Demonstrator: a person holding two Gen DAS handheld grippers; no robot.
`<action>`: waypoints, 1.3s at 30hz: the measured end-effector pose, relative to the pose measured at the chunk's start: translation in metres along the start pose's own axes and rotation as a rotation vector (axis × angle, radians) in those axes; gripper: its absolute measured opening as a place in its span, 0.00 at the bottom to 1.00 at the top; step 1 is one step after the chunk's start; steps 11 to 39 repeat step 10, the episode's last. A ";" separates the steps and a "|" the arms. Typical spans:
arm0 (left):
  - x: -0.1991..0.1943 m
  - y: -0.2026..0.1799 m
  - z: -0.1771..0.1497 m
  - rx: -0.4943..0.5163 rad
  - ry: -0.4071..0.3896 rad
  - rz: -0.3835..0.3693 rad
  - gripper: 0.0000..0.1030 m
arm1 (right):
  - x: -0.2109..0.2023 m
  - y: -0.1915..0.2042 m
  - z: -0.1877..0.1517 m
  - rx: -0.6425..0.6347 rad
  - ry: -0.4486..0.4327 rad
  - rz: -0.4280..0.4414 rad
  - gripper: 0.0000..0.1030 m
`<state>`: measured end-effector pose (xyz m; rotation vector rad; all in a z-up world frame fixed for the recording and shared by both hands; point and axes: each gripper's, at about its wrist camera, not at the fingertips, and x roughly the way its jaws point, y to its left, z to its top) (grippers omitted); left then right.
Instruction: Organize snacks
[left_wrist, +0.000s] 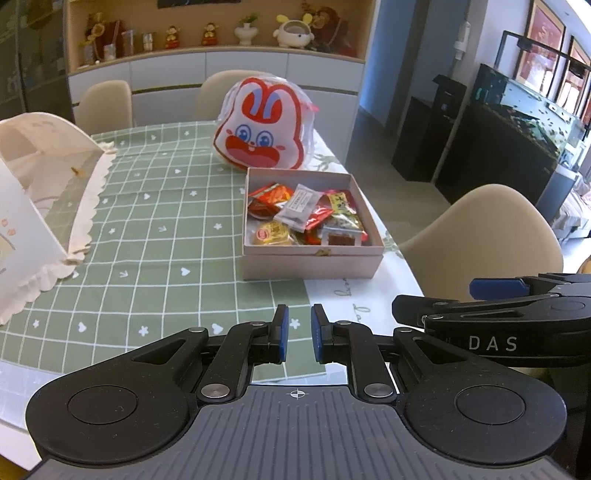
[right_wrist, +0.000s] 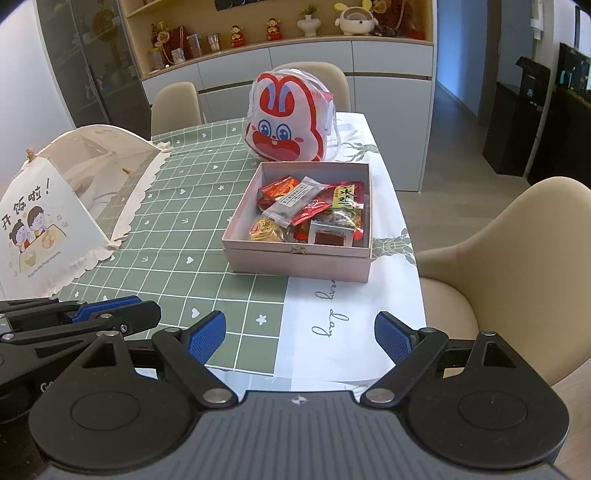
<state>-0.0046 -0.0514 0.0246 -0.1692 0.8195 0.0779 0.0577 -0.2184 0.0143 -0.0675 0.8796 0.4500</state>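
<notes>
A pink box stands on the table near its right edge, with several wrapped snacks inside. A red and white rabbit-face bag stands just behind it. My left gripper hovers above the table's near edge, short of the box, its blue pads a narrow gap apart with nothing between them. My right gripper is wide open and empty, beside the left one at the near edge. Each gripper shows at the side of the other's view.
A cream mesh food cover stands on the left of the green checked tablecloth. Beige chairs stand at the right side and far end. A shelf with figurines is behind.
</notes>
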 end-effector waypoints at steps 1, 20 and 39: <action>0.002 0.001 0.000 -0.004 0.003 -0.002 0.17 | 0.001 0.000 0.001 0.000 0.002 -0.001 0.86; 0.020 0.014 0.000 -0.032 0.032 -0.006 0.17 | 0.019 0.002 0.008 0.001 0.031 -0.002 0.86; 0.020 0.014 0.000 -0.032 0.032 -0.006 0.17 | 0.019 0.002 0.008 0.001 0.031 -0.002 0.86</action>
